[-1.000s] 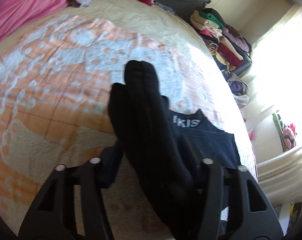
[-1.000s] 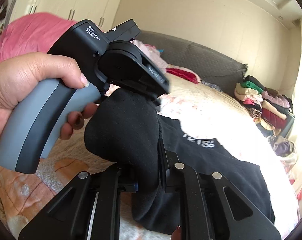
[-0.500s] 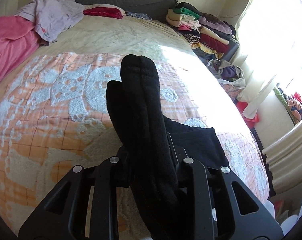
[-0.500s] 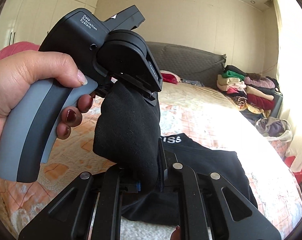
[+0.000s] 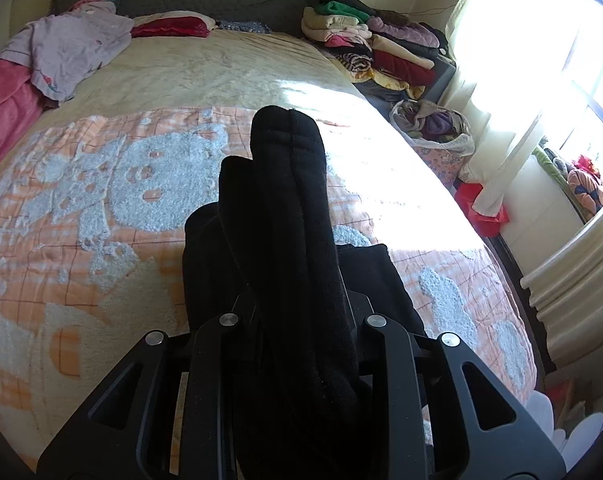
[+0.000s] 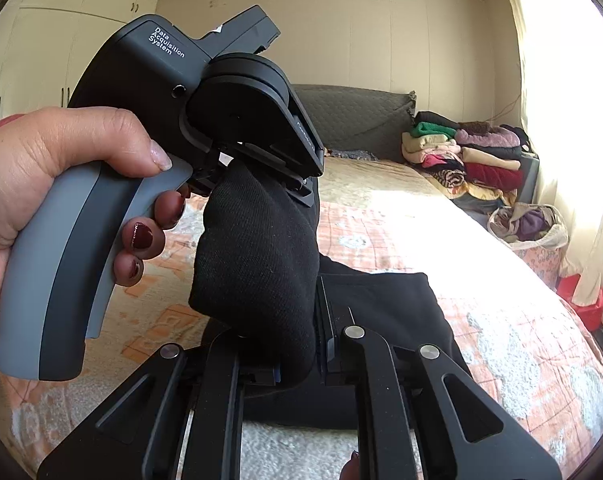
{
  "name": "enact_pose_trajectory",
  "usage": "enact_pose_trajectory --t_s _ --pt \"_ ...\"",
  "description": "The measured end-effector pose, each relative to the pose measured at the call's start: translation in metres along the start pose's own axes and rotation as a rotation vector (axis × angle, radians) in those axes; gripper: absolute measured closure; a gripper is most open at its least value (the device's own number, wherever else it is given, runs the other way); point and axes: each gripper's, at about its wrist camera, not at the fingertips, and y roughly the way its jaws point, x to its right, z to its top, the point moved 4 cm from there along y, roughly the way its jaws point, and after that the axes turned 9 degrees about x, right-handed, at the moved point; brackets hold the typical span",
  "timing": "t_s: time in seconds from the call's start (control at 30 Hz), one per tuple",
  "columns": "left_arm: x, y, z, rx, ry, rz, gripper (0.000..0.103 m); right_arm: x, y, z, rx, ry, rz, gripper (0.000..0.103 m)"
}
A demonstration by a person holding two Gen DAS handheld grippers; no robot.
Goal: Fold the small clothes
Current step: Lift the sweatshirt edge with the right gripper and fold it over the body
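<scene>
A pair of black socks [image 5: 289, 216] is held in the air between both grippers. My left gripper [image 5: 301, 308] is shut on one end; the socks stick up and forward past its jaws. In the right wrist view the left gripper [image 6: 257, 184] hangs from above with the socks [image 6: 257, 264] below it, and my right gripper [image 6: 297, 344] is shut on their lower end. A folded black garment [image 6: 385, 312] lies on the bed under the socks; it also shows in the left wrist view [image 5: 377, 272].
An orange and white patterned blanket [image 5: 101, 216] covers the bed. A stack of folded clothes [image 5: 381, 52] stands at the far right, with a bag of clothes [image 5: 433, 128] beside the bed. Lilac and pink clothes [image 5: 69, 48] lie at the far left. A dark headboard [image 6: 361, 116] is behind.
Both grippers have lifted and tilted with the socks, so more of the headboard and room shows. The white lettering on the black garment is out of sight now. Both grips are unchanged.
</scene>
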Motion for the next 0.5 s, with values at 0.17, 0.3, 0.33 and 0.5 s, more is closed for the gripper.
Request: enact_pose_trajectory --t_s 0.17,0.3,0.33,0.5 --pt "0.015 0.009 -0.003 -0.005 0.028 -0.003 0.085 0.013 0.0 -0.005 -0.006 0.027 -0.017 0.092" --pt "0.026 0.021 -0.007 -0.023 0.037 -0.008 0.085 0.022 0.003 -0.011 -0.02 0.047 -0.03 0.092" --pt "0.027 0.024 -0.008 -0.026 0.039 -0.009 0.085 0.024 0.004 -0.013 -0.025 0.053 -0.032 0.092" --pt "0.033 0.041 -0.017 -0.05 0.04 -0.016 0.085 0.037 0.012 -0.021 -0.057 0.083 -0.048 0.092"
